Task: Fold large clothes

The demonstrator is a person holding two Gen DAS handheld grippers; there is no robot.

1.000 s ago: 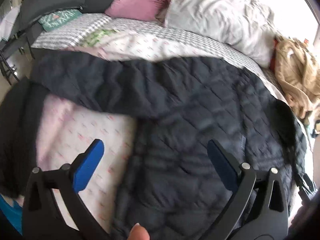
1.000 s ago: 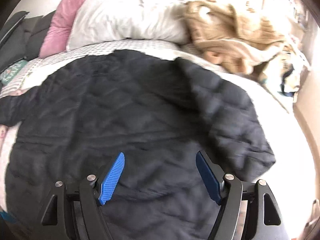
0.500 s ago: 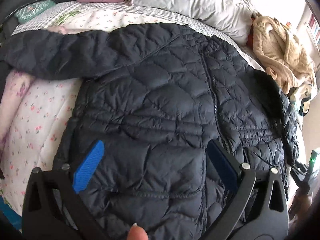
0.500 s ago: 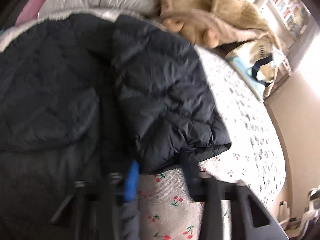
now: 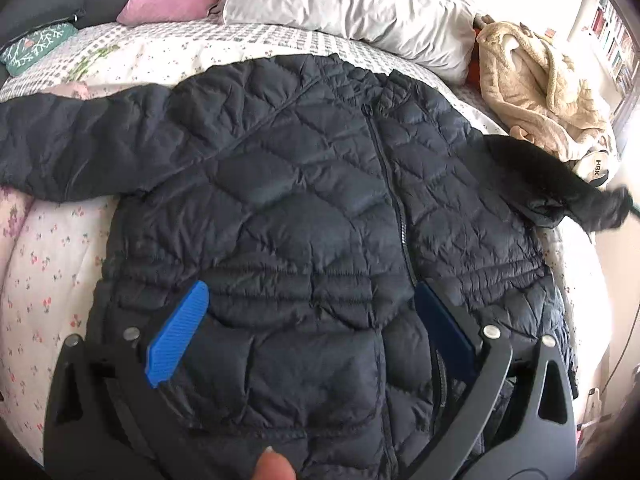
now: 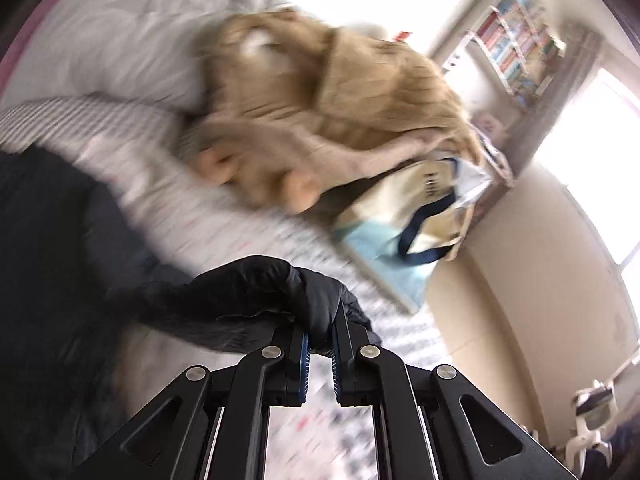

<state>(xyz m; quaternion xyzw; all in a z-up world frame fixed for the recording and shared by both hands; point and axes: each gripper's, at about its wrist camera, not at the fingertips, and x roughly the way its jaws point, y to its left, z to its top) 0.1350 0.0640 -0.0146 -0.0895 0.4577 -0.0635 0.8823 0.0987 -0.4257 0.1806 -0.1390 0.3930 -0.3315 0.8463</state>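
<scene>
My right claw (image 6: 319,344) has just closed and pinches the cuff (image 6: 280,292) at the jacket's (image 5: 304,216) three o'clock, lifting that sleeve to fold inward. My left claw (image 5: 312,320) hangs wide over the hem; the jacket lies flat on the bed (image 5: 48,272).

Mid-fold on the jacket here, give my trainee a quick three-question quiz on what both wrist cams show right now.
1. True or false: the left gripper is clamped on the jacket's hem.
2. What does the right gripper hold? A) the tan robe B) the end of the jacket's sleeve C) the white pillow
3. Fill in: the jacket's zipper is ____ (open/closed).

Key:
1. False: its jaws stand wide open above the jacket's lower front.
2. B: the jaws have just closed on the dark sleeve end, lifted off the bed.
3. Closed.
</scene>
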